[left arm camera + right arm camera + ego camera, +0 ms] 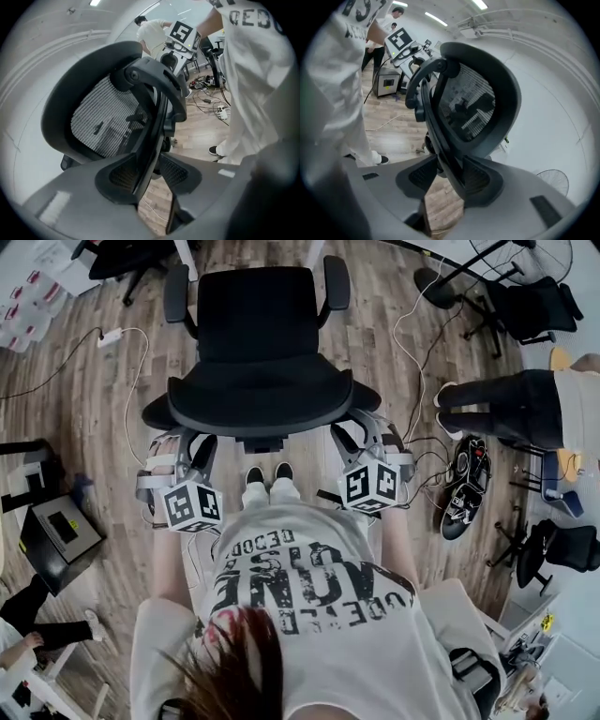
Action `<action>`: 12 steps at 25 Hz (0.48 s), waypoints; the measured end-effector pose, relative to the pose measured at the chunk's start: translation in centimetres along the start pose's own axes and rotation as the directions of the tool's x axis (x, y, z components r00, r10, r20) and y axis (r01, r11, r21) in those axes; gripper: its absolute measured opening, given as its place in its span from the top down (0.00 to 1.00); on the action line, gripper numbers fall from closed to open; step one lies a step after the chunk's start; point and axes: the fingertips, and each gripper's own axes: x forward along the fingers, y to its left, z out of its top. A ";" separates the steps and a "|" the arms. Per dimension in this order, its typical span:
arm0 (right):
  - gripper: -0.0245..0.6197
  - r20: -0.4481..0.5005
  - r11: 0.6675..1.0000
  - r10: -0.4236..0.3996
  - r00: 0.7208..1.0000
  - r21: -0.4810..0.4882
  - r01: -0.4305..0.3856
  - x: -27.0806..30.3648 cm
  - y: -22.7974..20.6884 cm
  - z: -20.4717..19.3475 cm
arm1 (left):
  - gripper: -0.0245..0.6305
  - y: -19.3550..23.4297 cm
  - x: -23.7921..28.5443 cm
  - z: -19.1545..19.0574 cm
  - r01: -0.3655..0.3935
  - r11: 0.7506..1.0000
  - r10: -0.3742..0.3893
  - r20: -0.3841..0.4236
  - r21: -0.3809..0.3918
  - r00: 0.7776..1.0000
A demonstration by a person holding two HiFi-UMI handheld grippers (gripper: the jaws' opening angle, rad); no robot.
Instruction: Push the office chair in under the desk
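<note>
op: Shirt (pixel 300 587) and shoes (pixel 267 474) are nearest, straight below the head view. Next out are left gripper (pixel 149 174) and right gripper (pixel 451 177), one at each side of the backrest (pixel 258 404).

rev: Fingers status?

op: Both sets wide apart, clamping nothing. Backrest rim (pixel 159 112) runs up between each pair. Left pads (pixel 123 177): sliver of gap on one side. Right pads (pixel 480 180): rim looks to brush one, the other stands clear.

rev: Chair location?

op: Office chair (pixel 258 324) stands mid-floor (pixel 112 427), well off any floor edge I can see, seat facing away from me. Desk not in any view.

rev: Plan?

op: My call is to close both pairs on the rim at matching height, then push level and even so it rolls straight. An uneven push will likely yaw it. Find the desk first, since I can't line up blind. Armrests (pixel 336 282) may foul the desk edge, can't judge from here. Cables (pixel 412 343) on the floor to my right could snag the base. Keep toes back.

rev: Containers?

op: None in play. Black box (pixel 58 538) sits on the floor toward its left side, top closed, contents unknown.
</note>
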 end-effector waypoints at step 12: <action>0.72 -0.031 0.997 -0.007 0.999 -0.077 0.004 0.6 0.1 -0.4 | 0.74 0.0 0.4 -0.6 -0.022 1.000 0.022 -0.011 -0.006 1.000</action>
